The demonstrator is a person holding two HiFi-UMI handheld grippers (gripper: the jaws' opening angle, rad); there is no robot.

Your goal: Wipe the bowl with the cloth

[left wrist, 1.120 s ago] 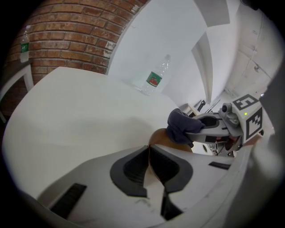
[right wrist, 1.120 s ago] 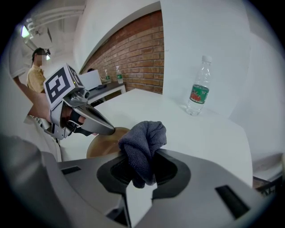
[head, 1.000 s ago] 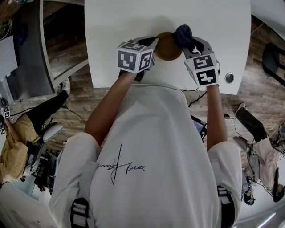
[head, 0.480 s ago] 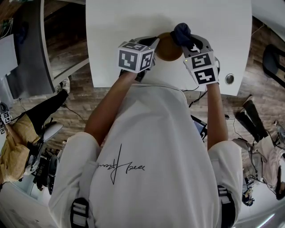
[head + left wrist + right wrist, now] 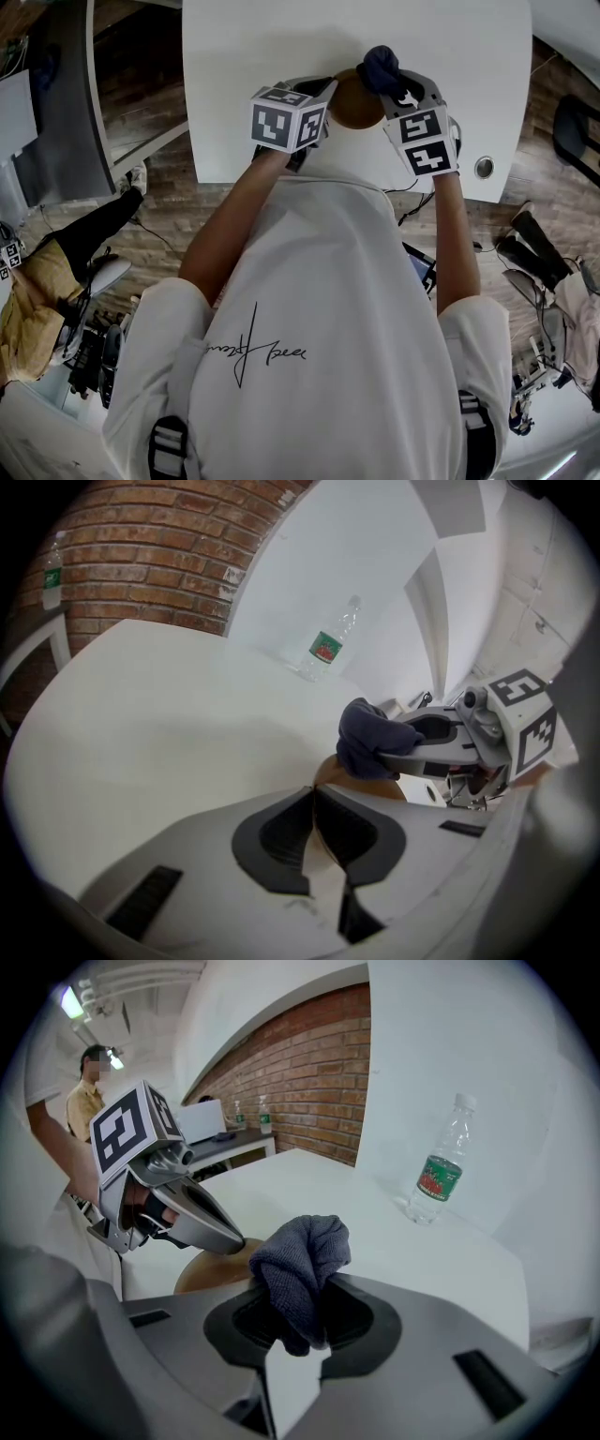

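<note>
A brown wooden bowl [image 5: 354,105] sits near the front edge of the white table [image 5: 272,56]. My left gripper [image 5: 322,97] is shut on the bowl's left rim; in the left gripper view the thin rim [image 5: 328,778] runs between the closed pads. My right gripper [image 5: 392,86] is shut on a bunched dark blue cloth [image 5: 379,66], which is at the bowl's far right edge. In the right gripper view the cloth [image 5: 302,1265] bulges up from the jaws, with the bowl [image 5: 208,1271] and the left gripper [image 5: 230,1238] just beyond it. Most of the bowl's inside is hidden.
A plastic water bottle [image 5: 328,646] with a green label stands at the back of the table, also in the right gripper view as the bottle [image 5: 439,1168]. A cable hole [image 5: 484,167] sits at the table's right front corner. People and chairs surround the table.
My right gripper with the cloth has shifted slightly left and away over the bowl's edge. The left gripper and bowl have barely moved.
</note>
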